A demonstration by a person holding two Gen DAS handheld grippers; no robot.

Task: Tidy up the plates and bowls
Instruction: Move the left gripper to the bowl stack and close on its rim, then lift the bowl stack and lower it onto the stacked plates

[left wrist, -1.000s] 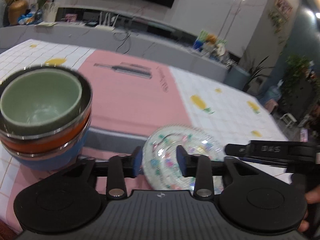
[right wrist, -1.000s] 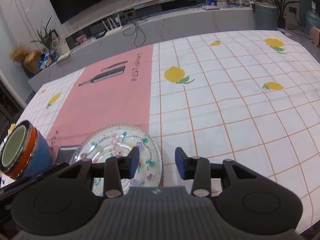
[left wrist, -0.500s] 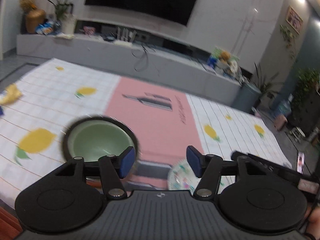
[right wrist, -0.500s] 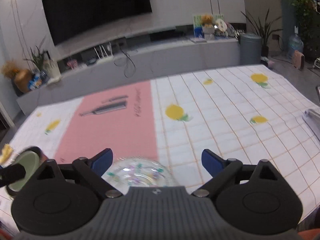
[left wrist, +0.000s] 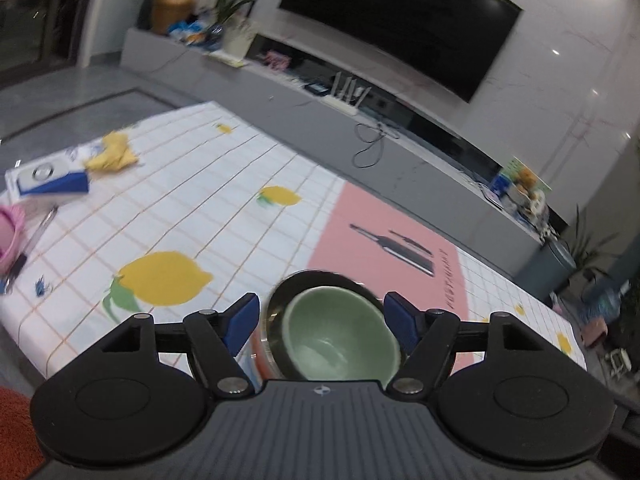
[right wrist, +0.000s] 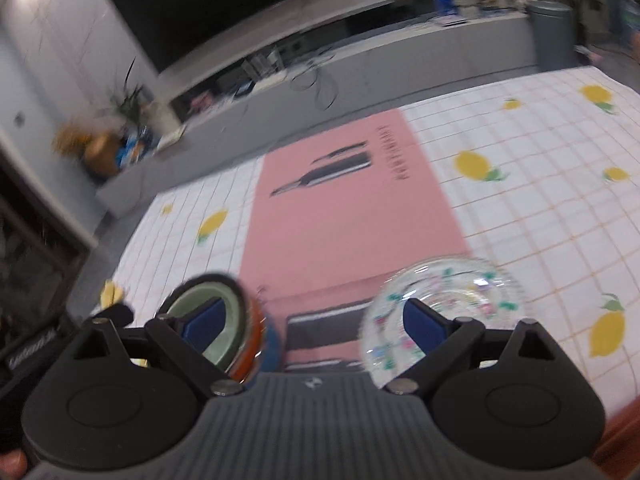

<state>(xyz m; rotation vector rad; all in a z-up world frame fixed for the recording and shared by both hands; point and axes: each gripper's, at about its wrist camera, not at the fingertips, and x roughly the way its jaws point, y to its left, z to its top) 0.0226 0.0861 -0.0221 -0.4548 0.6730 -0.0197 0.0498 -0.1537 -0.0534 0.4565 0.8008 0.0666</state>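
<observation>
A stack of bowls, a green bowl (left wrist: 340, 330) nested in dark, orange and blue ones, stands at the table's near edge. My left gripper (left wrist: 326, 322) is open above it, fingers on either side and apart from it. In the right wrist view the bowl stack (right wrist: 236, 328) is at the lower left and a clear glass plate (right wrist: 452, 300) with coloured dots lies at the right. My right gripper (right wrist: 312, 322) is open and empty, raised above the gap between them.
The table has a white lemon-print cloth (left wrist: 200, 208) with a pink mat (right wrist: 344, 208) in the middle. A blue-and-white box (left wrist: 44, 178), yellow cloth (left wrist: 114, 154), a pen and a pink item lie at the far left. A TV bench stands behind the table.
Both grippers have opened wide and risen. The left one swung left and now sits over the bowl stack. The right one turned left, so stack and plate both show.
</observation>
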